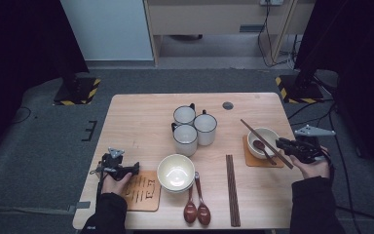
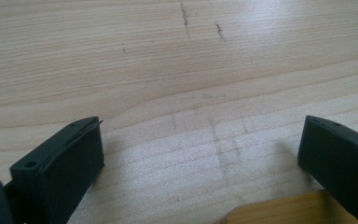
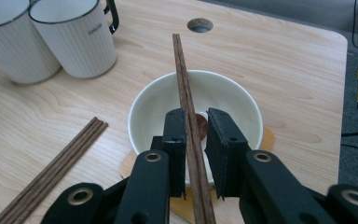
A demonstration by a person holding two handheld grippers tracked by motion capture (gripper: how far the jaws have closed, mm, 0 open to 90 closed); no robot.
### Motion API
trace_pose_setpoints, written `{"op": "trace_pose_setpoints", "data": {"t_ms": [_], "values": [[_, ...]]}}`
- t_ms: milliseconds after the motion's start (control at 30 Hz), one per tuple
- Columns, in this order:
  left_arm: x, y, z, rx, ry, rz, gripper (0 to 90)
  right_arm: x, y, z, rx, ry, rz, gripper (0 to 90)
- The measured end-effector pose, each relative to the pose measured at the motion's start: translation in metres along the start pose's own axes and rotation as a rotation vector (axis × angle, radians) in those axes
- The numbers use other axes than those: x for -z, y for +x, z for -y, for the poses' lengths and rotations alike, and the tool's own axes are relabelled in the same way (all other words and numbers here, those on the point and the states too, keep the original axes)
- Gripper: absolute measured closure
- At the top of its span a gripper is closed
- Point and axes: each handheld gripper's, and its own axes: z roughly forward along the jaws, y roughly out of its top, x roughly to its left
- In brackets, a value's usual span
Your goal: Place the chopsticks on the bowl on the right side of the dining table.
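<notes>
Wooden chopsticks (image 3: 186, 98) are slanting over the white bowl (image 1: 263, 141), tips pointing away toward the mugs (image 1: 195, 127), pinched in the right tongs (image 3: 196, 140), whose hand is reaching in from the surface's (image 1: 141, 117) right edge. Left tongs (image 2: 200, 154) are gaping empty; their near ends are hidden.

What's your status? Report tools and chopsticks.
Right tool shut on chopsticks above small bowl. Left tool open, idle. Nothing blocking.

chopsticks (image 3: 186, 93): dark brown
bowl (image 3: 233, 100): white
mugs (image 1: 195, 127): white, ribbed, black rims
left mat (image 1: 143, 192): tan, dark lines
</notes>
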Motion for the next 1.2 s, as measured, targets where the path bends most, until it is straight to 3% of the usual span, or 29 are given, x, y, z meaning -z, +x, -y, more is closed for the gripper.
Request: {"op": "trace_pose_setpoints", "data": {"t_ms": [367,800,1200], "values": [[0.000,0.000,0.000,0.000,0.000,0.000,0.0,0.020,0.011,0.016,-0.034,-0.021,0.030,80.1],[0.000,0.000,0.000,0.000,0.000,0.000,0.0,0.021,0.022,0.037,-0.035,0.022,0.051,80.7],[0.000,0.000,0.000,0.000,0.000,0.000,0.0,0.016,0.019,0.048,-0.068,0.052,0.073,80.7]]}}
